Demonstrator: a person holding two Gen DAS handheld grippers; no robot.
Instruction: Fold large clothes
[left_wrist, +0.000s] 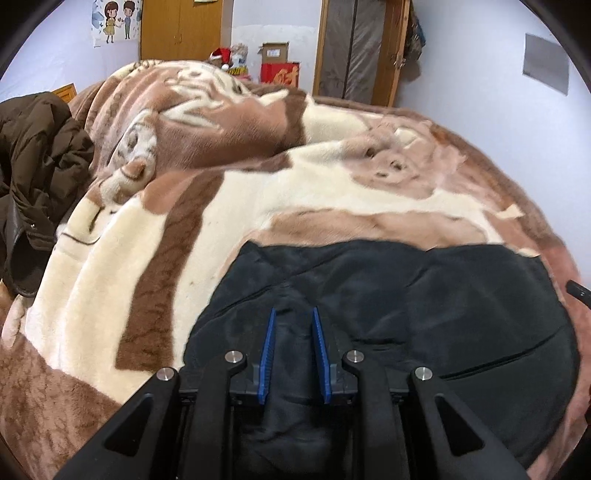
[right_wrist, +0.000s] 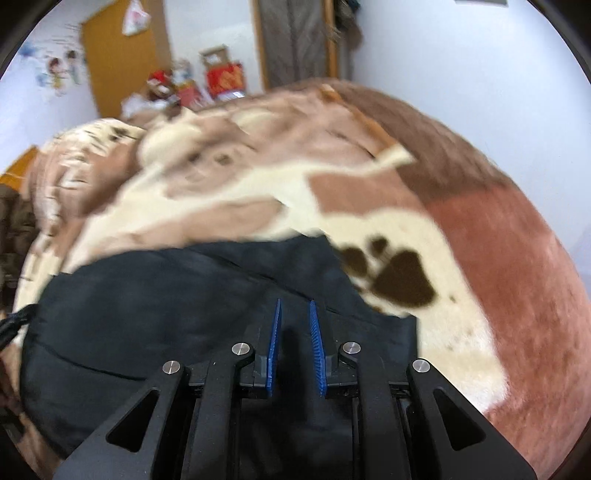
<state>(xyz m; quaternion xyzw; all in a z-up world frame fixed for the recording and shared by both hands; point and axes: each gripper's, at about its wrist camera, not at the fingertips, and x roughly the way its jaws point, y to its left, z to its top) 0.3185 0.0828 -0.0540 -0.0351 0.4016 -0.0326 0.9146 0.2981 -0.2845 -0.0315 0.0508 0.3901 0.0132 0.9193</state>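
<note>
A black garment lies folded on a plush brown and cream blanket that covers the bed. In the left wrist view my left gripper is over the garment's near left part. A raised fold of the black cloth runs up between its blue pads, which are shut on it. In the blurred right wrist view the same garment fills the lower left, over the blanket. My right gripper is at its right end, its narrow-set pads shut on black cloth.
A dark brown padded jacket is heaped at the bed's left side. Behind the bed stand a wooden wardrobe, a red box and a doorway. A paw print marks the blanket right of the garment.
</note>
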